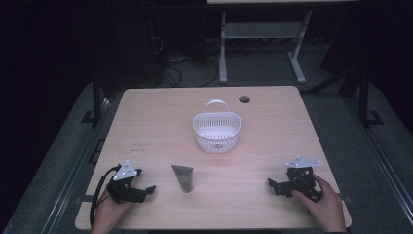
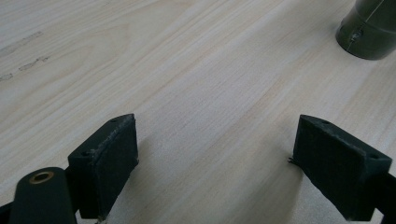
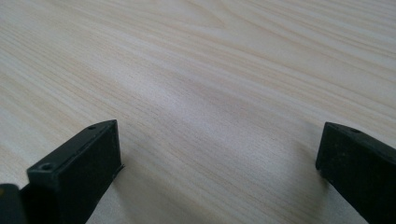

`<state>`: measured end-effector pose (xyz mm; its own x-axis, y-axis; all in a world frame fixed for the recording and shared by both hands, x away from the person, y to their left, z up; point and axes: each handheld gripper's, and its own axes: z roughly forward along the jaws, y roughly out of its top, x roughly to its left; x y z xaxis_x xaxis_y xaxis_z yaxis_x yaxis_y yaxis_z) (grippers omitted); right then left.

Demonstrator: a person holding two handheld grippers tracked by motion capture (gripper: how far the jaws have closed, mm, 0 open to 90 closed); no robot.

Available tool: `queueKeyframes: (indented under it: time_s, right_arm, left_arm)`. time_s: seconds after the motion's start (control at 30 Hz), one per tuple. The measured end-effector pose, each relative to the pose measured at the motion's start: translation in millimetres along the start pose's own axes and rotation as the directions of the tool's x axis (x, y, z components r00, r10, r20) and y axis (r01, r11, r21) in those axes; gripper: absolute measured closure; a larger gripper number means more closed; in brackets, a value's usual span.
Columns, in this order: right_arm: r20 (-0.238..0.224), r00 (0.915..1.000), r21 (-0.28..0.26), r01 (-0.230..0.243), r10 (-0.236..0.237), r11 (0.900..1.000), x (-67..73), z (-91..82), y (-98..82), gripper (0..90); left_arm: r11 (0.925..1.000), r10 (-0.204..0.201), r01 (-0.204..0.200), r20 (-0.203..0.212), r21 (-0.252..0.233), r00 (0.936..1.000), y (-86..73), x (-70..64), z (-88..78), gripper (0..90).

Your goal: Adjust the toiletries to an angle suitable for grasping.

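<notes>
jaws on both the left gripper (image 1: 146, 190) and right gripper (image 1: 273, 185) stand wide apart, gripping nothing; the dark tube (image 1: 183, 177) lies at the left gripper's three o'clock, the white basket (image 1: 216, 130) at the tube's one o'clock.

My table (image 1: 160, 117) is pale wood with a round cable hole (image 1: 244, 99) at one o'clock. A white basket (image 1: 216, 130) (handle raised at its far rim) sits just past centre toward twelve. A dark tube (image 1: 183, 177) lies at six o'clock, well apart from the basket.
</notes>
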<state>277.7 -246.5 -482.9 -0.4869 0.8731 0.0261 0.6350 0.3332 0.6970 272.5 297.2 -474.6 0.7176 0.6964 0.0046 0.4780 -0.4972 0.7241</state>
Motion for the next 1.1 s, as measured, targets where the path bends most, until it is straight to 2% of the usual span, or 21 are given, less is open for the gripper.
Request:
queueKeyframes:
  time_s: [0.27, 0.3, 0.33, 0.37, 0.47, 0.57, 0.6, 0.63, 0.67, 0.77, 0.93, 0.97, 1.1]
  right_arm:
    - [0.000, 1.0000, 0.000, 0.000, 0.000, 1.000, 0.0, 0.0, 0.0, 0.0]
    - [0.000, 1.0000, 0.000, 0.000, 0.000, 1.000, 0.0, 0.0, 0.0, 0.0]
    - [0.000, 1.0000, 0.000, 0.000, 0.000, 1.000, 0.0, 0.0, 0.0, 0.0]
    - [0.000, 1.0000, 0.000, 0.000, 0.000, 1.000, 0.0, 0.0, 0.1, 0.0]
    - [0.000, 1.0000, 0.000, 0.000, 0.000, 1.000, 0.0, 0.0, 0.0, 0.0]
    - [0.000, 1.0000, 0.000, 0.000, 0.000, 1.000, 0.0, 0.0, 0.0, 0.0]
    - [0.000, 1.0000, 0.000, 0.000, 0.000, 1.000, 0.0, 0.0, 0.0, 0.0]
    - [0.000, 1.0000, 0.000, -0.001, 0.001, 1.000, 0.0, 0.0, 0.0, 0.0]
    - [0.000, 1.0000, 0.000, -0.001, 0.001, 1.000, 0.0, 0.0, 0.0, 0.0]
    - [0.000, 1.0000, 0.000, 0.000, 0.000, 1.000, 0.0, 0.0, 0.0, 0.0]
    - [0.001, 1.0000, 0.001, -0.001, 0.001, 1.000, -0.2, 0.8, 0.9, 0.0]
    - [0.002, 1.0000, 0.001, -0.004, 0.004, 1.000, 0.0, 1.4, 1.6, 0.0]
    - [0.002, 1.0000, 0.001, -0.004, 0.004, 1.000, 0.0, 1.4, 1.6, 0.0]
  left_arm:
    - [1.0000, -0.005, 0.005, -0.006, -0.005, 1.0000, 0.0, 0.1, -0.4, 16.7]
    - [0.9997, -0.015, 0.015, 0.010, -0.019, 0.9998, -0.2, 0.0, -2.3, 16.7]
    - [0.9995, -0.025, 0.025, 0.027, -0.021, 0.9993, 0.5, 0.5, -3.4, 25.3]
    - [0.9986, -0.044, 0.045, 0.038, -0.029, 0.9983, 2.2, 0.5, -5.6, 29.8]
    - [0.9979, -0.046, 0.048, 0.048, -0.043, 0.9978, 5.1, -0.8, -10.9, 40.8]
    - [0.9973, -0.054, 0.057, 0.062, -0.047, 0.9966, 7.4, -1.2, -14.1, 48.6]
    - [0.9971, -0.058, 0.062, 0.067, -0.046, 0.9961, 8.6, -1.6, -15.7, 48.6]
    - [0.9969, -0.063, 0.066, 0.071, -0.043, 0.9955, 9.8, -2.2, -17.3, 54.4]
    - [0.9965, -0.069, 0.072, 0.078, -0.043, 0.9945, 11.0, -3.0, -18.8, 54.4]
    - [0.9966, -0.075, 0.078, 0.101, -0.027, 0.9920, 15.3, -5.5, -25.8, 64.7]
    - [0.9961, -0.085, 0.088, 0.130, -0.012, 0.9879, 18.0, -7.8, -32.8, 74.2]
    - [0.9962, -0.083, 0.085, 0.139, -0.014, 0.9868, 20.4, -9.1, -36.1, 79.7]
    - [0.9973, -0.069, 0.072, 0.151, -0.013, 0.9861, 27.5, -13.1, -41.8, 89.4]
